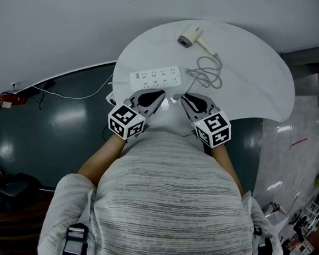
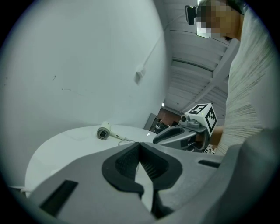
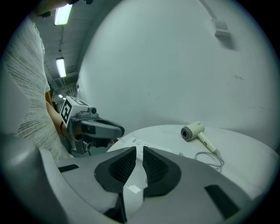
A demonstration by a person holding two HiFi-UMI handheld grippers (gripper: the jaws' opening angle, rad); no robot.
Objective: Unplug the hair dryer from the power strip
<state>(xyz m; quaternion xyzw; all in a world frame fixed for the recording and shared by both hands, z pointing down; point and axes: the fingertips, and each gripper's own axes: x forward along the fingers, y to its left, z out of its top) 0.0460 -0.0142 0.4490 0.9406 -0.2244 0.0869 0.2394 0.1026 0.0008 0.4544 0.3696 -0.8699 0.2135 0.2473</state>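
White half-round tabletop (image 1: 255,89) below, both tools hovering at its near edge: left gripper (image 1: 158,98) clenched on nothing, right gripper (image 1: 186,100) slightly parted, empty. Flat white power strip (image 1: 155,78) lies just beyond, white hair dryer (image 1: 191,37) farther back, grey cord (image 1: 210,73) looped between. Tug that cord unbraced and the strip likely slides.

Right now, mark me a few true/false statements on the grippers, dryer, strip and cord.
1. The left gripper is shut and empty. True.
2. The right gripper holds the hair dryer. False: its jaws stand apart and empty, and the hair dryer lies on the table.
3. The power strip lies between the grippers and the hair dryer. True.
4. The cord is stretched straight. False: it lies in loose loops right of the power strip.
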